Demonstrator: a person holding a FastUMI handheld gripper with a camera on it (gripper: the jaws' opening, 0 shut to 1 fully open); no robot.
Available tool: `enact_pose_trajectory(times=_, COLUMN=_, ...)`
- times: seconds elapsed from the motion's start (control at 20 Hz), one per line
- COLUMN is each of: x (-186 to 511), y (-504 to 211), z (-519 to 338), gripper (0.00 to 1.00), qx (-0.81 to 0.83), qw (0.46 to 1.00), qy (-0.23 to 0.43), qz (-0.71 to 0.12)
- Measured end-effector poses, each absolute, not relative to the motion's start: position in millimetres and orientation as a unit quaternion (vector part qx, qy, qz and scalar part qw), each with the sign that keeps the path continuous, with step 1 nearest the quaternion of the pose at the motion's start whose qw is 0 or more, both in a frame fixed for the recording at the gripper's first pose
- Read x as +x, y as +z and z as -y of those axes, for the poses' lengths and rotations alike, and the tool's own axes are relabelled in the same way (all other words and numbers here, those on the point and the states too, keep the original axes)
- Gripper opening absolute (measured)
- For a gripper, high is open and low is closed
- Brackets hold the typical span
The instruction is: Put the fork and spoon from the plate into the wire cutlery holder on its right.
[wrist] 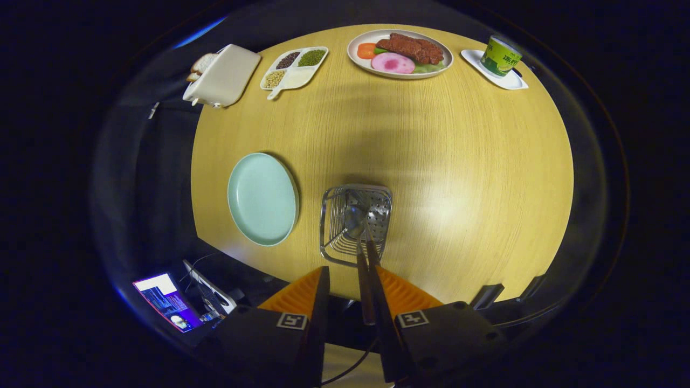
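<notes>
**Gripper above the cutlery holder, plate bare**

The gripper (347, 280), at the lower middle of the frame, has its fingers set apart with a gap between them. A dark utensil handle (365, 285) runs up along the inner face of the right-hand finger; whether both fingers press on it I cannot tell, and the left one looks clear of it. The handle's long axis points straight ahead from the fingers into the wire cutlery holder (356, 223), which stands just beyond the fingertips at the frame's centre. Inside it lies a spoon bowl (354, 220), with a second handle beside it; the fork's head is not clear to me. The pale green plate (262, 198), left of the holder, carries nothing, so the task looks nearly finished. Far beyond, along the top of the frame, sit a toaster (223, 75), a divided dish (294, 67), a meal plate (400, 54) and a green cup (500, 55), all well apart.
</notes>
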State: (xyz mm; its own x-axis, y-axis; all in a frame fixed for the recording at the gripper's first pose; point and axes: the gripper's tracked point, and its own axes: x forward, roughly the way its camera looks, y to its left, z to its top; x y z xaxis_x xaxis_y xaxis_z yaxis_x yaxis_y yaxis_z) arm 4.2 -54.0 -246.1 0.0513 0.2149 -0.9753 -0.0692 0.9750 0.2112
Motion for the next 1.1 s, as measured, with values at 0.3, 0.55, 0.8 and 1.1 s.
enact_pose_trajectory(times=0.3, x=16.0, y=-202.2, z=39.3, gripper=1.00, qx=0.067, qw=0.794, qy=0.120, qz=-0.592)
enact_pose_trajectory(times=0.55, x=32.3, y=-154.8, z=38.0, gripper=0.99, qx=0.077, qw=0.858, qy=0.122, qz=-0.492)
enact_pose_trajectory(times=0.8, x=43.1, y=-102.5, z=41.6, gripper=0.99, qx=0.069, qw=0.908, qy=0.116, qz=-0.395)
enact_pose_trajectory(times=1.1, x=52.6, y=-35.4, z=36.7, gripper=0.99, qx=0.040, qw=0.964, qy=0.093, qz=-0.246)
